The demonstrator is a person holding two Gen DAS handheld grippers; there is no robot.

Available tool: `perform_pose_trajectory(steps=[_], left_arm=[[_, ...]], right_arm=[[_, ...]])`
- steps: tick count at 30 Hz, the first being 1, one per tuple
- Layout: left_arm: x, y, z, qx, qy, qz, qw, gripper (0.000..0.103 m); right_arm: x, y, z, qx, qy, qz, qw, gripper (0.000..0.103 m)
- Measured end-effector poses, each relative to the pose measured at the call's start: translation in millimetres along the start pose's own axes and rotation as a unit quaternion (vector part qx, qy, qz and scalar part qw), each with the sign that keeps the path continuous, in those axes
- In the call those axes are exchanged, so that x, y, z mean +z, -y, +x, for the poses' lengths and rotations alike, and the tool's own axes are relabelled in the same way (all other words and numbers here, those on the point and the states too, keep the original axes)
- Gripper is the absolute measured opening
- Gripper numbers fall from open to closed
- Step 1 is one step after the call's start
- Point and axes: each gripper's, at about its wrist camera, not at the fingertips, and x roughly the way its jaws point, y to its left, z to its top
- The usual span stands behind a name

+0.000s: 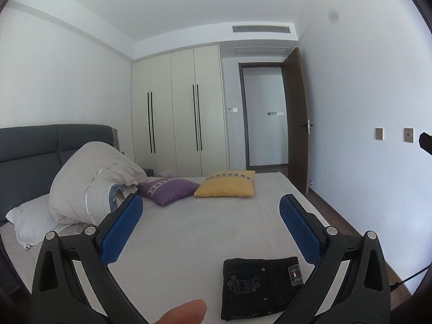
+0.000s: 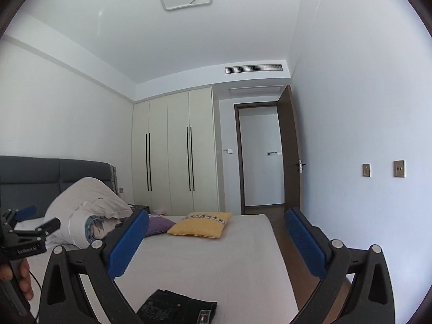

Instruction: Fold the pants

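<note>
Bedroom ahead, pale sheeted bed (image 1: 189,229) below me: my left claw (image 1: 210,216) and right claw (image 2: 216,232) both point level, blue pads spread wide, gripping nothing. Folded black denim pants (image 1: 256,289) lie flat on the sheet beneath them.

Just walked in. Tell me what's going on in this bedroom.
A person is folding pants on a bed with a handheld gripper in each hand. The black pants lie folded into a compact rectangle near the bed's front edge, and nothing touches them. The left gripper and right gripper are both open, empty and raised above the bed, pointing across the room. Farther back lie a yellow cushion, a purple cushion and a bundled duvet.
</note>
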Motion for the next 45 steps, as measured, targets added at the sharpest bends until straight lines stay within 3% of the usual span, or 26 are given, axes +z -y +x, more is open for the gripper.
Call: perform_pose_trajectory(steps=[6, 11, 15, 21, 28, 45], left_arm=[[-13.4, 6.5, -11.2, -0.026, -0.079, -0.021, 0.9963, 0.103], [-57.8, 15.5, -8.2, -0.039, -0.166, -0.034, 0.9848, 0.103], [-100.1, 26.9, 3.1, -0.033, -0.230, -0.035, 0.9720, 0.103], [-140.6, 30.1, 19.3, -0.030, -0.294, -0.048, 0.9542, 0.103], [-163.6, 28.2, 35.2, -0.019, -0.327, -0.044, 0.9439, 0.103], [-169.8, 24.3, 38.9, -0.016, -0.340, -0.038, 0.9394, 0.103]], right_arm=[[0.7, 6.1, -18.3, 0.006, -0.063, 0.040, 0.997, 0.103], [-49.0, -3.7, -1.7, -0.003, -0.161, 0.040, 0.986, 0.103], [-93.9, -20.6, 6.3, -0.021, -0.238, 0.037, 0.970, 0.103], [-148.6, -28.4, 5.4, -0.028, -0.314, 0.045, 0.948, 0.103], [-163.5, -23.8, 8.5, -0.044, -0.334, 0.035, 0.941, 0.103], [-164.3, -30.0, 16.3, -0.041, -0.348, 0.023, 0.936, 0.103]])
